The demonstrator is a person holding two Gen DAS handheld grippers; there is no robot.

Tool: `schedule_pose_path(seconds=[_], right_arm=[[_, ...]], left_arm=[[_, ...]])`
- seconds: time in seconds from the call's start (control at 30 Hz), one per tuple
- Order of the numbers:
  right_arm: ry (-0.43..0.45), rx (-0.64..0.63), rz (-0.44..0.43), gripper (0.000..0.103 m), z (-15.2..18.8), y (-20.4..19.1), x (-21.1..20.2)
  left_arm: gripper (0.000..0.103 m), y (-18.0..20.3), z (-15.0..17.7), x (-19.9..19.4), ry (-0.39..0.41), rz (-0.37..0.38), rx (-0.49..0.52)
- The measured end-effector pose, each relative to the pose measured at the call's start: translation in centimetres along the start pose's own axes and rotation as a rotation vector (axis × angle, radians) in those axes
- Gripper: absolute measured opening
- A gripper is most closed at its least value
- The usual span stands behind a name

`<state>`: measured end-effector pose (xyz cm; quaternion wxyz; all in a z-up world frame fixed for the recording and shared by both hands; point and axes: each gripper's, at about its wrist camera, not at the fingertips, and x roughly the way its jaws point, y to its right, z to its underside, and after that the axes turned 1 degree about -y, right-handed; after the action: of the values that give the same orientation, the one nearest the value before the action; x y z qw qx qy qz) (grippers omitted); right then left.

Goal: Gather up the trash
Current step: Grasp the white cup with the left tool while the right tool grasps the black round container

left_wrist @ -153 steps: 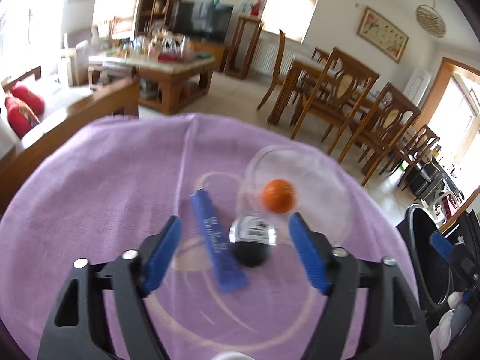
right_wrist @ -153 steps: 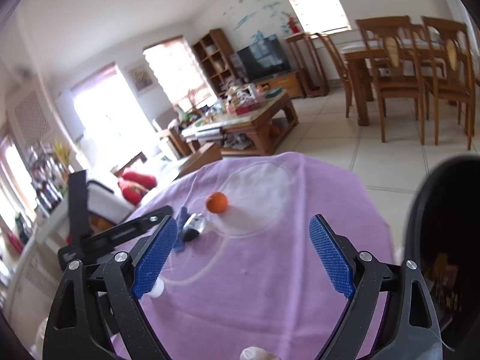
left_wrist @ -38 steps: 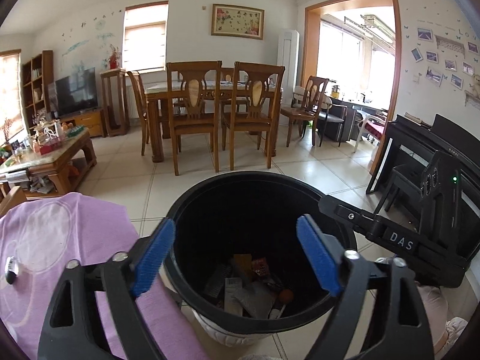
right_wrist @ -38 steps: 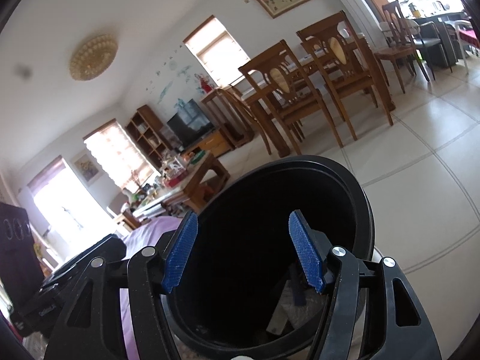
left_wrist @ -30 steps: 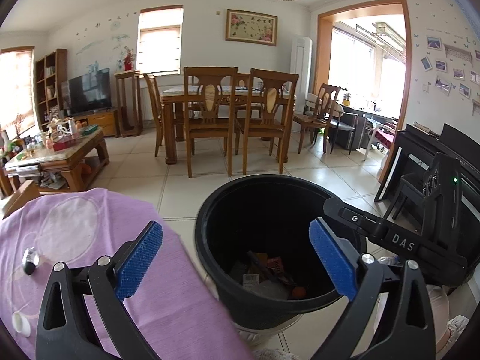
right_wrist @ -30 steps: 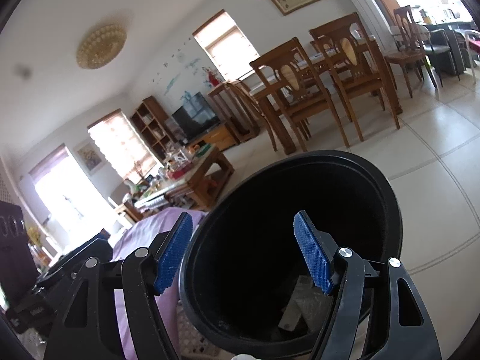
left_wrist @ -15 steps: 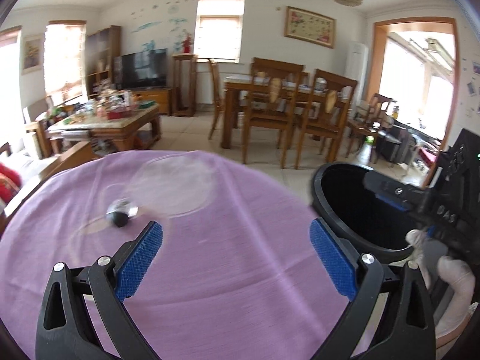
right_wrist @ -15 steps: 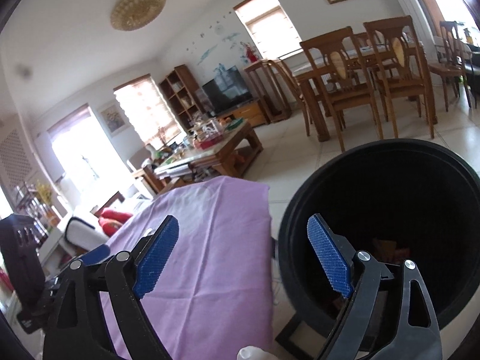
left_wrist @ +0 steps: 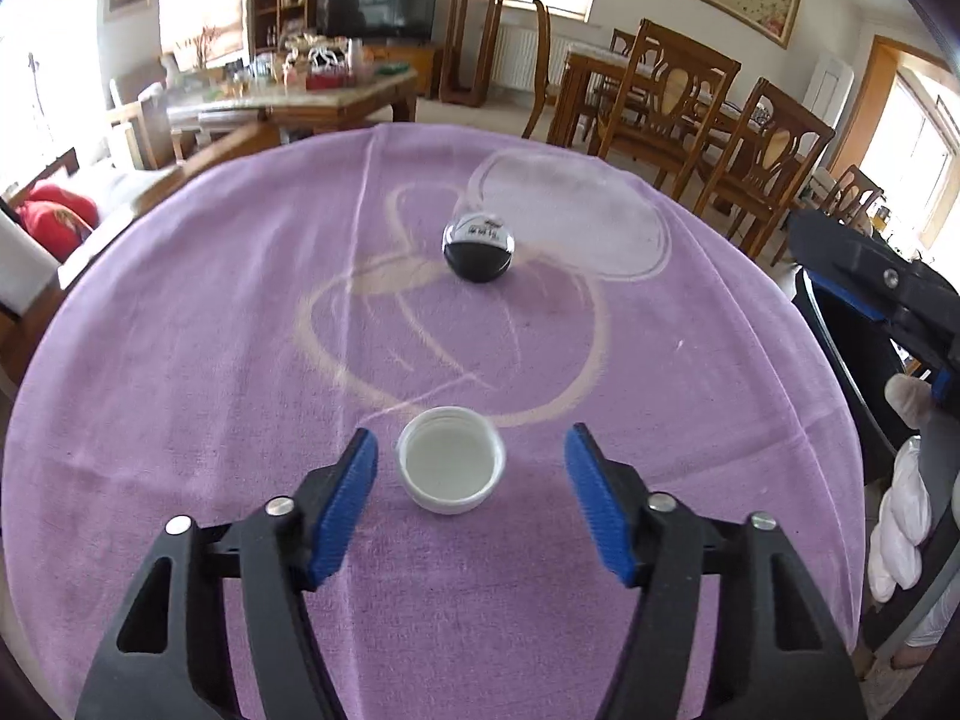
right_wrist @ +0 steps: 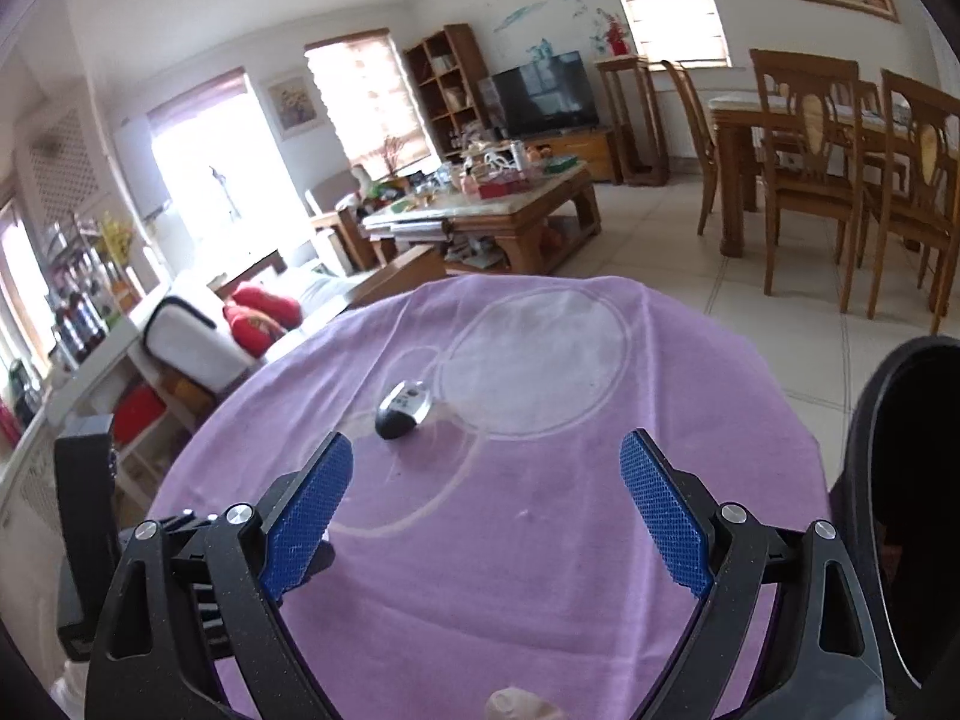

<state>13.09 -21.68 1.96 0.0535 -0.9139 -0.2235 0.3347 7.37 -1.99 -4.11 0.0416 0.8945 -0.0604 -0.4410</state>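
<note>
While the left gripper [left_wrist: 471, 468] closes around a white bottle cap [left_wrist: 451, 468] on the purple tablecloth [left_wrist: 180, 360], pads not yet touching, the right gripper [right_wrist: 486, 492] hovers open, empty. Next: pinch the cap, carry it to the black bin [right_wrist: 900, 510].

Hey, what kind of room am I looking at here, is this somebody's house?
Most likely a home's open living and dining room: a television behind a cluttered coffee table, wooden dining chairs around a table, and framed pictures on the walls.
</note>
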Motion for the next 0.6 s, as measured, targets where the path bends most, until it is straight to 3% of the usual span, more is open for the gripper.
schedule_pose_path(seconds=[0.1, 0.2, 0.37, 0.6], right_arm=[[-0.035, -0.066, 0.009, 0.089, -1.0, -2.9, 2.2], [-0.07, -0.129, 0.02, 0.087, -1.3, -4.1, 3.8], [-0.167, -0.21, 0.068, 0.074, -1.8, -6.4, 8.8], [-0.276, -0.226, 0.146, 0.067, -1.3, -7.0, 15.7]], left_arm=[[0.053, -0.4, 0.1, 0.4, -0.021, 0.018, 0.008], [0.037, -0.9, -0.2, 0.4, -0.019, 0.019, 0.023], [0.036, -3.1, -0.4, 0.2, 0.005, 0.088, -0.033], [0.036, -4.1, -0.4, -0.9, 0.079, 0.099, -0.081]])
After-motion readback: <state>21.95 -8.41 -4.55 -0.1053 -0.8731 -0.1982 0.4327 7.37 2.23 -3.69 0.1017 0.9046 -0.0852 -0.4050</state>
